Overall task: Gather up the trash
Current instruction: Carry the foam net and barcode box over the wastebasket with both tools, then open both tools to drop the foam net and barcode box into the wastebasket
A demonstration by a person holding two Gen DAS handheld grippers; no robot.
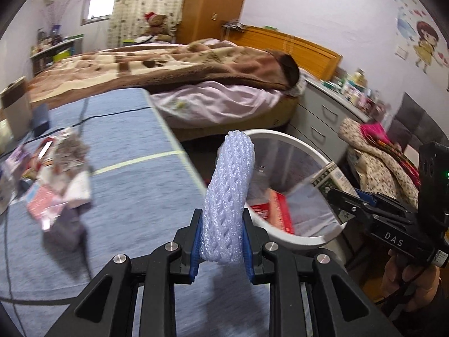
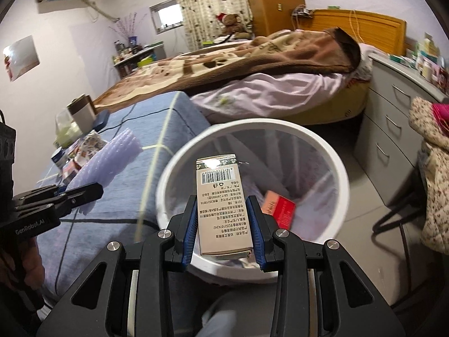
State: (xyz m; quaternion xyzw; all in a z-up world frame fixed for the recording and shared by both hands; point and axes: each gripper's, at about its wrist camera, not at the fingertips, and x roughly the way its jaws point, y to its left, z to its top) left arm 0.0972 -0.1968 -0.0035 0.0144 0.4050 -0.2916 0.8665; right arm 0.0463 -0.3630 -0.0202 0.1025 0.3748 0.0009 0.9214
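Note:
My left gripper [image 1: 223,241] is shut on a pale lilac foam net sleeve [image 1: 228,196] and holds it upright at the table's right edge, beside the white waste bin [image 1: 286,137]. My right gripper [image 2: 223,236] is shut on a grey carton with a barcode [image 2: 221,202] and holds it over the bin [image 2: 341,174]. A red packet [image 2: 279,207] lies inside the lined bin. The right gripper with the carton also shows in the left wrist view [image 1: 341,196], and the left gripper with the sleeve shows in the right wrist view [image 2: 81,193].
More wrappers and scraps [image 1: 53,179] lie on the blue tablecloth [image 1: 134,185] at the left, with a cable across it. A bed [image 2: 252,64] stands behind. A grey drawer unit [image 2: 393,118] and a chair draped with clothes [image 2: 432,168] are to the right of the bin.

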